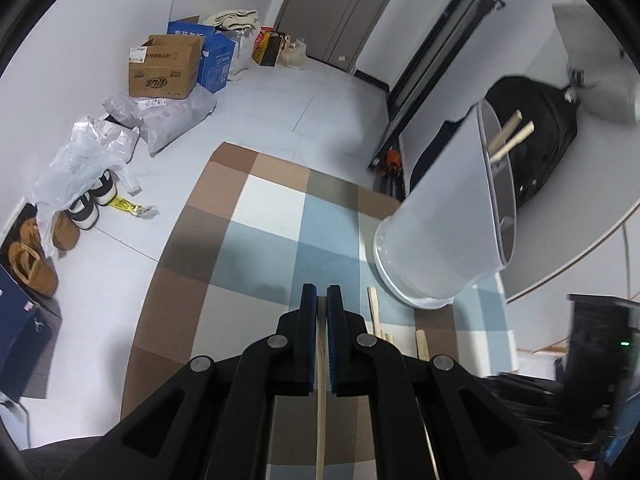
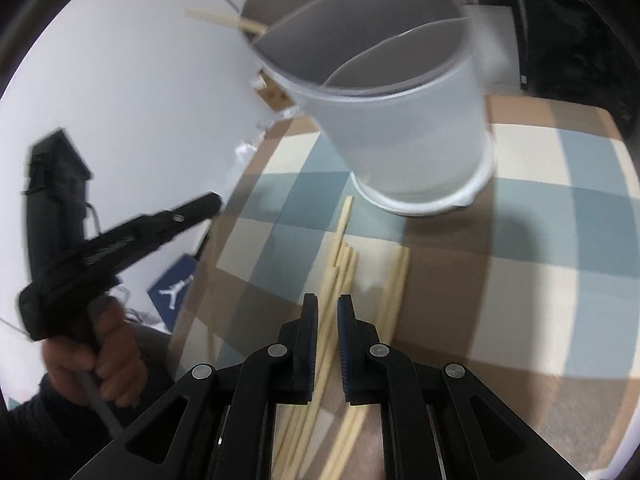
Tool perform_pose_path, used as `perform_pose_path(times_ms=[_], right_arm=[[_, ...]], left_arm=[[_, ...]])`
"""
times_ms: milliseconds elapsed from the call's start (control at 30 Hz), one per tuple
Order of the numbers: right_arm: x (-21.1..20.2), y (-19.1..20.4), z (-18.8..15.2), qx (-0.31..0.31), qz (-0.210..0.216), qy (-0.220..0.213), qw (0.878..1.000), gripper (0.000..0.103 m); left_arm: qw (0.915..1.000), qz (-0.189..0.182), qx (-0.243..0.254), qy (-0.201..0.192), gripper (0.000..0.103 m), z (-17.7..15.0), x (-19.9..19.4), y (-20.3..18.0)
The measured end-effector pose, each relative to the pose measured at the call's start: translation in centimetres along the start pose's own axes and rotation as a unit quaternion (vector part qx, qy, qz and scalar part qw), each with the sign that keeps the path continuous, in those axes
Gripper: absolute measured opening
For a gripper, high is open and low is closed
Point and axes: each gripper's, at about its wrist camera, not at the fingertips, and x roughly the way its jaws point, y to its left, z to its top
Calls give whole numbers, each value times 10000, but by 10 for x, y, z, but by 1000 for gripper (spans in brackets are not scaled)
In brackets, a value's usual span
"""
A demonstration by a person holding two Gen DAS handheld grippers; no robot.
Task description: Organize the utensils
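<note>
My left gripper point(image 1: 322, 300) is shut on a single wooden chopstick point(image 1: 321, 400) that runs back between its fingers, above the checked cloth point(image 1: 260, 216). The white utensil holder point(image 1: 440, 208) stands to its right with two chopsticks point(image 1: 516, 132) poking out of it. In the right wrist view my right gripper point(image 2: 328, 308) hovers over a loose pile of chopsticks point(image 2: 348, 264) on the cloth, its jaws a little apart with nothing pinched. Just beyond it is the divided holder point(image 2: 404, 132). The left gripper point(image 2: 214, 202), held by a hand point(image 2: 92, 360), is off to the left.
Cardboard boxes point(image 1: 166, 66), plastic bags point(image 1: 80, 156) and shoes point(image 1: 44, 248) sit on the floor at left. A black backpack point(image 1: 536, 120) lies behind the holder. A black device with a green light point(image 1: 600, 336) is at the right edge.
</note>
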Motion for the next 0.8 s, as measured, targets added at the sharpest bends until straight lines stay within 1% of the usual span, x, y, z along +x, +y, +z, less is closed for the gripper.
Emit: perform_pose_path(times_ms=[200, 367, 400, 433, 467, 500, 533, 567, 600, 667, 700, 733, 800], right_arm=[[30, 14, 14, -121, -457, 354, 9983, 10], [44, 29, 17, -354, -948, 566, 9933, 10], [44, 31, 17, -409, -1000, 548, 9926, 10], [46, 35, 17, -480, -1104, 573, 9911, 10], [51, 42, 16, -635, -1391, 620, 9863, 10], [53, 46, 15, -742, -1507, 628, 9838, 10], [53, 46, 15, -742, -1507, 628, 9838, 10], [52, 51, 13, -822, -1594, 600, 9820, 9], [52, 53, 13, -868, -1654, 573, 9807, 7], [52, 55, 11, -851, -1646, 512, 9813, 3], [44, 52, 10, -740, -1581, 343, 9840, 1], [44, 52, 10, -740, -1581, 343, 9840, 1], [34, 50, 13, -588, -1452, 154, 9875, 0]], left_arm=[[9994, -225, -278, -34, 1, 5, -4, 16], [9989, -308, -344, -61, 1, 7, -7, 21], [9990, -287, -327, -58, 1, 7, -7, 20], [9991, -270, -321, -53, 1, 7, -7, 20], [9991, -272, -321, -46, 1, 7, -7, 21], [9991, -275, -315, -41, 1, 7, -8, 21], [9992, -275, -302, -46, 1, 7, -9, 21], [9991, -290, -293, -65, 1, 6, -10, 20], [9991, -312, -287, -77, 1, 6, -11, 20], [9990, -348, -258, -121, 1, 6, -15, 20], [9989, -365, -248, -141, 1, 6, -16, 20], [9988, -390, -233, -162, 1, 6, -18, 20], [9989, -391, -194, -192, 1, 6, -20, 18]])
